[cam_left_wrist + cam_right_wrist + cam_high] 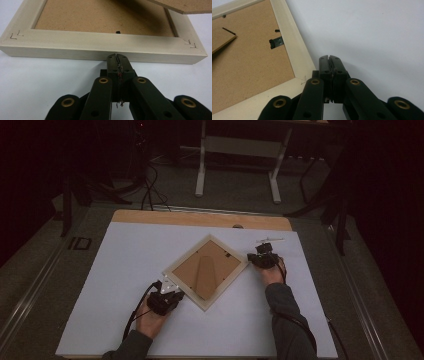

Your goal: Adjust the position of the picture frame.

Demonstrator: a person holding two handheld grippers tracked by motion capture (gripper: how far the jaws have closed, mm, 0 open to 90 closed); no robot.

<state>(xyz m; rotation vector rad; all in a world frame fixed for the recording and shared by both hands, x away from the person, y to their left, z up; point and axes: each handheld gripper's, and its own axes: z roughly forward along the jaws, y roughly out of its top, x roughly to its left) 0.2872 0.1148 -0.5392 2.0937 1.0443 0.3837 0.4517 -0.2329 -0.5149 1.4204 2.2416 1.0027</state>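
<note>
A cream picture frame lies face down and turned like a diamond on the white table sheet, its brown backing board and stand leg facing up. My left gripper is at the frame's lower left side. In the left gripper view its jaws are shut, tips right at the frame's outer edge, nothing between them. My right gripper sits by the frame's right corner. Its jaws are shut too, on bare sheet just beside the frame's corner.
A small metal clip sits on the backing near the frame's rim. A thin white object lies on the sheet beyond the right gripper. The wooden table edge runs along the far side; a table stand is on the floor behind.
</note>
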